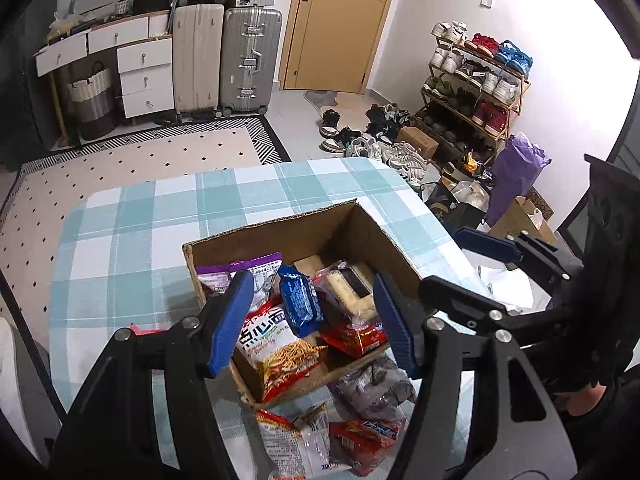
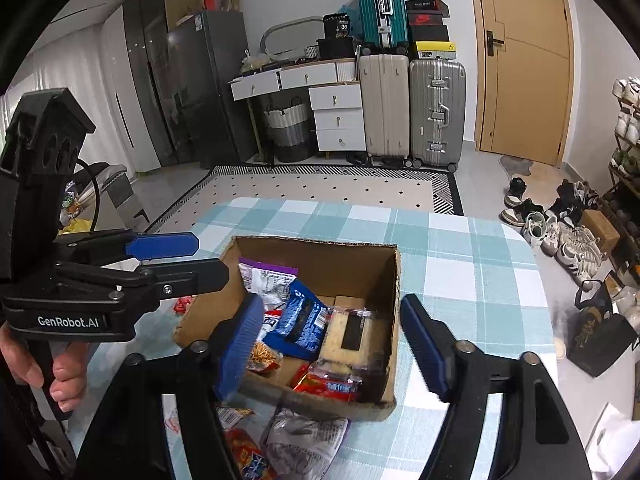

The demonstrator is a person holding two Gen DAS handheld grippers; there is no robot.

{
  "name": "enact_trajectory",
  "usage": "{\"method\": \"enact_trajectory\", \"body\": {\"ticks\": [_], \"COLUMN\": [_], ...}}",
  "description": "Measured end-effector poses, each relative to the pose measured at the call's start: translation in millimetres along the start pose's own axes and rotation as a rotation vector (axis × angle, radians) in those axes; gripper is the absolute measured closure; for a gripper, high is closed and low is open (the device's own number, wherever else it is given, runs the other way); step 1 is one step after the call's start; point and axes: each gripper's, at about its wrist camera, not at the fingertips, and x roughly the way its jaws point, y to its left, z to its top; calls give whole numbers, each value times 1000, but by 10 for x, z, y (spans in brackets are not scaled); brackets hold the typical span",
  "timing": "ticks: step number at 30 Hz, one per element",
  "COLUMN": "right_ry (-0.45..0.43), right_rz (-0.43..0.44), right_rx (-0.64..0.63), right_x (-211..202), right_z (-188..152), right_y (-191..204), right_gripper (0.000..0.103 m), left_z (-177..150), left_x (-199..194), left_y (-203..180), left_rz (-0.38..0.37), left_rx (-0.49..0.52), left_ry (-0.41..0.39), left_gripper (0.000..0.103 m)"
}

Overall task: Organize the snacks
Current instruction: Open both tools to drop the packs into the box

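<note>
An open cardboard box (image 1: 272, 234) (image 2: 316, 243) stands on the checked tablecloth (image 1: 140, 240). In it lie a purple packet (image 1: 256, 266), a blue packet (image 1: 298, 300) (image 2: 300, 320), a cracker pack (image 1: 348, 288) (image 2: 348, 332), a noodle-snack bag (image 1: 276, 348) and a red packet (image 1: 356, 338). In front of the box lie a grey packet (image 1: 372, 392) (image 2: 304, 436), a red packet (image 1: 368, 440) and a white packet (image 1: 296, 440). My left gripper (image 1: 312, 312) hovers open over the box's near side, holding nothing. My right gripper (image 2: 332, 316) is open above the box too, also holding nothing.
A hand (image 2: 60, 376) holds the left gripper's handle at the table's left side. Beyond the table are a dotted rug (image 1: 140, 160), suitcases (image 1: 248, 60), white drawers (image 1: 144, 76), a door (image 1: 336, 20), a shoe rack (image 1: 476, 80) and loose shoes (image 1: 360, 136) on the floor.
</note>
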Motion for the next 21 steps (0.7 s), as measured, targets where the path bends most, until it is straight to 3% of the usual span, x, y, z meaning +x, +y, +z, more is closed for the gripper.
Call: {"method": "enact_trajectory", "body": {"ticks": [3,7,21], "right_ry": [-18,-38,-93], "right_rz": [-3,-9,-27], "right_rx": [-3,-10,-19], "right_x": [-124,-304,-948], "right_z": [-21,-46,-297], "right_y": [35,101,337], "right_gripper": [26,16,12], "left_z": [-47,-127,-491], "left_x": [-107,-281,-806], "left_y": [-26,-48,-218], "left_rz": [15,55,109], "left_rx": [-3,-25,-19], "left_ry": [-13,-45,-78], "left_gripper": [38,24,20]}}
